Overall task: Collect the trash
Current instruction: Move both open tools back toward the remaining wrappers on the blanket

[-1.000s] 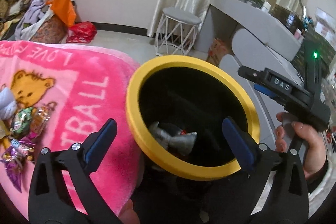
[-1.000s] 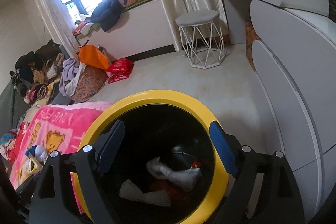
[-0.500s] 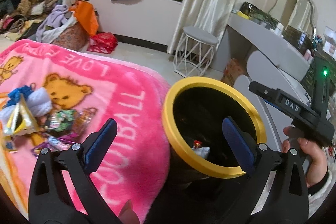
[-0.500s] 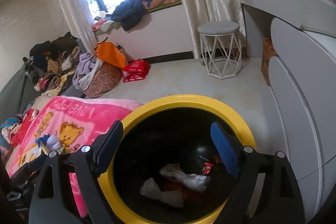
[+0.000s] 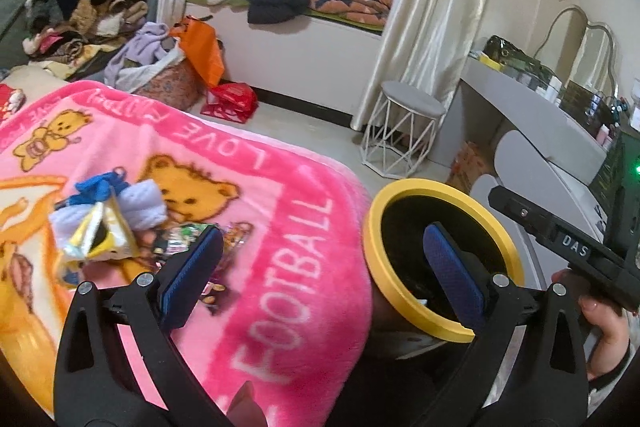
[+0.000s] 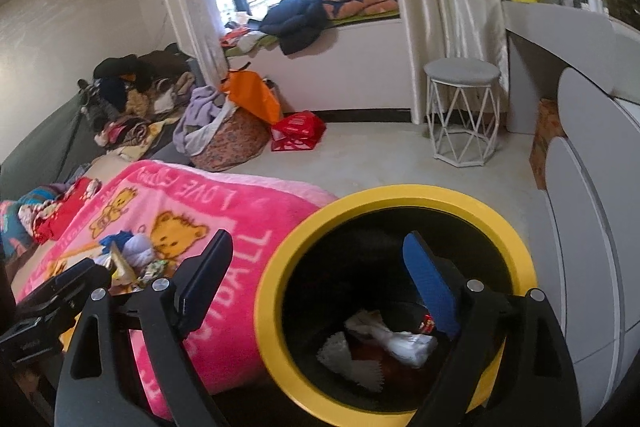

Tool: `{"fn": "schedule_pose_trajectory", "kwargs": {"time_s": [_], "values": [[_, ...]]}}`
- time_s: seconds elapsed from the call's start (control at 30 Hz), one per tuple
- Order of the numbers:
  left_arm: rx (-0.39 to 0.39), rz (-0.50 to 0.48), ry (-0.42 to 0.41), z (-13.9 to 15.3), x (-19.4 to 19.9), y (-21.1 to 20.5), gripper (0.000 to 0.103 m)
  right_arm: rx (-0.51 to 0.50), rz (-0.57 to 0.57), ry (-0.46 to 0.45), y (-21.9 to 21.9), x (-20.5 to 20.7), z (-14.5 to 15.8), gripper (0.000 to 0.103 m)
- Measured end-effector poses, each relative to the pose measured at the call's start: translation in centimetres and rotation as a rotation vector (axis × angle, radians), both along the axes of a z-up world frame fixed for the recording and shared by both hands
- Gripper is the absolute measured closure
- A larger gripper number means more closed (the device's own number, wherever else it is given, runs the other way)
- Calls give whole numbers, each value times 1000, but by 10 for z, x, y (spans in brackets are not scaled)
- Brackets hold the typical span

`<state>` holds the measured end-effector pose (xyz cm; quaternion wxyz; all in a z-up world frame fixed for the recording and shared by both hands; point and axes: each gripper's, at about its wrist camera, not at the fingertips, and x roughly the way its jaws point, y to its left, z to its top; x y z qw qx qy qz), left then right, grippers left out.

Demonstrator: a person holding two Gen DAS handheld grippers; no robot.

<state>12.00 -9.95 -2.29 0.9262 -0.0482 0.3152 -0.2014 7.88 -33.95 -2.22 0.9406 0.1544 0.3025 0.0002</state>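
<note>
Both grippers have swung off the bin and back toward the bed w/ nothing in them. A sec ago my left cam was staring almost straight into the yellow-rimmed bin (image 5: 440,255); now the bin sits lower right in that view and the pink blanket (image 5: 280,227) fills the middle. So the last drop-off looks done and I'm lining up the next pick.

Left gripper (image 5: 316,275): jaws wide apart, nothing between the pads, hovering above the blanket edge. Right gripper (image 6: 320,287): also spread wide, empty, jaws edging a bit wider; its right finger hangs over the bin mouth, left finger over the blanket. The person's hand (image 5: 600,315) on the right gripper's handle shows at the right edge of the left view.

Trash status: inside the bin I see white crumpled paper (image 6: 392,339) and a pleated white piece (image 6: 348,359), plus a small red bit I can't ID. Remaining stuff is a wrapper pile (image 5: 120,239) on the blanket, left of the left gripper: a shiny yellow-silver packet, green and purple foil wrappers, w/ a blue and white cloth bundle (image 5: 132,203) touching it. Can't tell if the cloth counts as trash.

My read: task is partway, the pile is next. The left gripper is nearest; the wrappers overlap, so I'd expect a grab to take more than one or to slip on the foil.
</note>
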Motion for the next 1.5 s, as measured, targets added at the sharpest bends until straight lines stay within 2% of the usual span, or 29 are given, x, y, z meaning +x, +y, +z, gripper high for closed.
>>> {"fn": "schedule_pose_trajectory", "kwargs": {"time_s": [0.27, 0.83, 1.5], "values": [[-3, 47, -49, 6, -5, 25, 11, -20, 58, -30, 24, -1, 8, 18], [-49, 205, -39, 9, 6, 92, 11, -57, 221, -50, 91, 2, 16, 18], [-54, 357, -33, 5, 3, 158, 11, -86, 385, -32, 166, 3, 12, 18]]}}
